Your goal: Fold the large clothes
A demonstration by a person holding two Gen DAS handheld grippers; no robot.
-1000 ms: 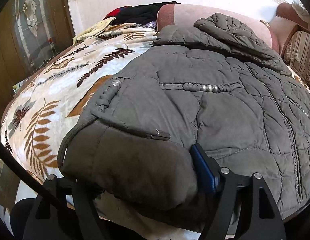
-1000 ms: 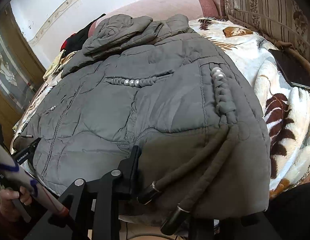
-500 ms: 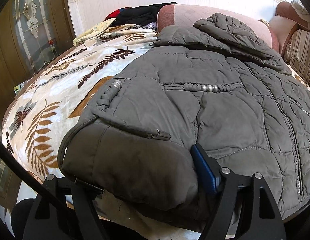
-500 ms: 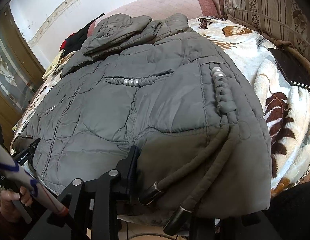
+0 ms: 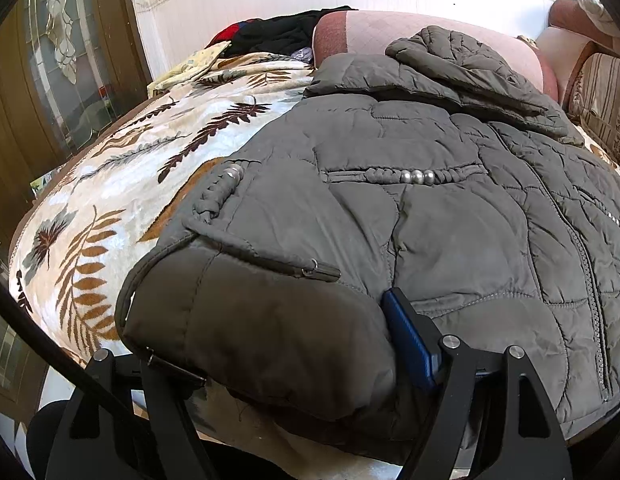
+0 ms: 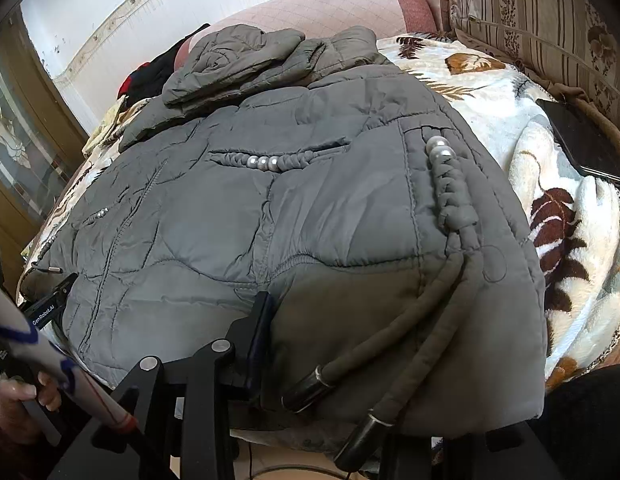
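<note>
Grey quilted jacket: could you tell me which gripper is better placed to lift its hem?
Left, probably: the grey quilted jacket has its hem bulging inside the left gripper; the right gripper has jaws opening around the hem.

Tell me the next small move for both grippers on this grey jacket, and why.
Probably draw both grippers back off the hem. The grey jacket lies flat on the leaf-print blanket, and the right gripper is opening around its corner, so the hem seems placed. The left gripper straddles the other corner, apparently loosely.
</note>
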